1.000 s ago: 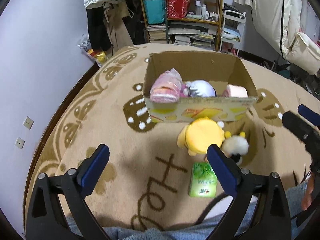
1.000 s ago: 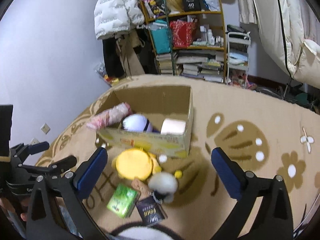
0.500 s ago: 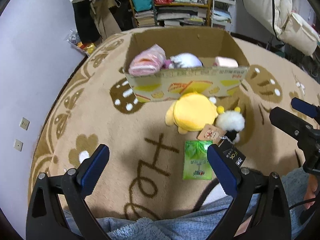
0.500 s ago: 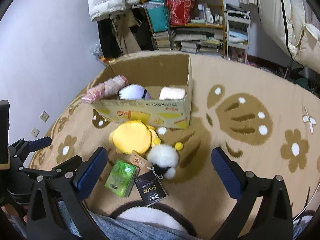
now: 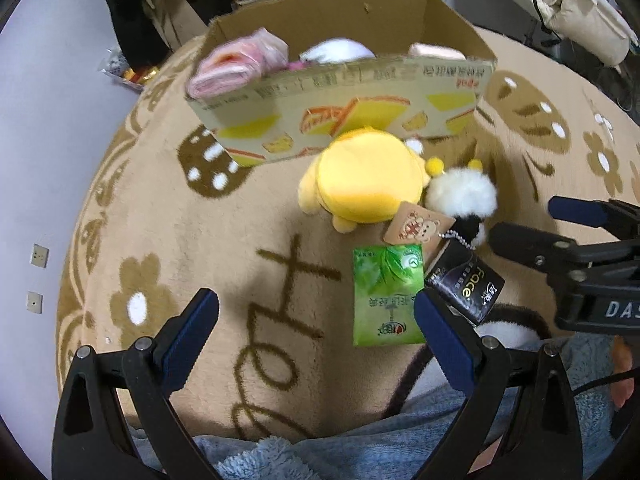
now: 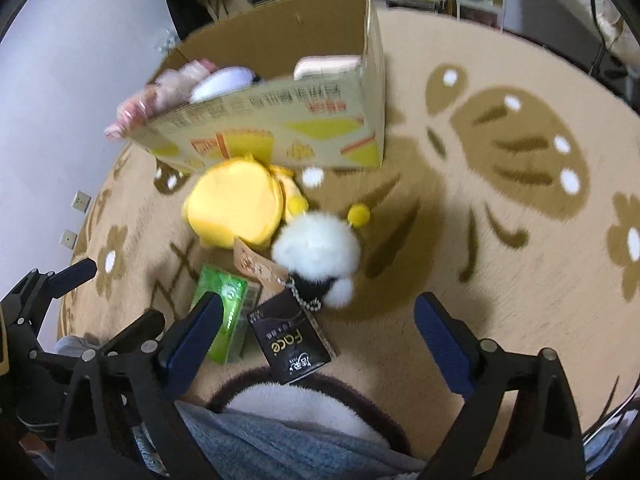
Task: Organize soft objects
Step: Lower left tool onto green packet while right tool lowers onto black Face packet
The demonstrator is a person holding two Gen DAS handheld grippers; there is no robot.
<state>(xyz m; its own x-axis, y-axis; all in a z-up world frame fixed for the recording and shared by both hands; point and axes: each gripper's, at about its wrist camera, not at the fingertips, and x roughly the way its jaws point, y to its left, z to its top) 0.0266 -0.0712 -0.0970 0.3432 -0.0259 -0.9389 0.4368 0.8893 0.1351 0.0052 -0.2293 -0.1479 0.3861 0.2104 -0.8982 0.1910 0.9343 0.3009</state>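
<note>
Both hand-held grippers hang above a beige rug [image 5: 224, 216] with brown flower patterns, and both are spread wide with nothing between the pads. The left hand-held gripper [image 5: 316, 332] hovers over the brown lettering on the rug, its right pad just at the edge of a green tissue pack [image 5: 386, 296]. The right hand-held gripper [image 6: 316, 332] hovers over a black tissue pack [image 6: 290, 346], with its left pad overlapping the green pack in that view.

A cardboard box [image 5: 344, 92] stands on the rug, open at the top. Inside it lie a pink bundle [image 5: 236, 64] at the left end, a white round toy [image 5: 338, 49] in the middle and a pale pink roll [image 5: 436, 51] at the right end.

Just in front of the box, touching its printed wall, lies a yellow plush [image 5: 366, 184]. A white fluffy bee toy [image 5: 460, 196] with yellow antenna balls lies right beside it, touching it. A brown paper tag [image 5: 418, 226] on a bead chain lies between the plush, the bee and the two tissue packs. The green pack and the black pack lie side by side on the rug, nearest the person, whose blue fleece sleeve [image 5: 360, 452] fills the bottom of the view.
</note>
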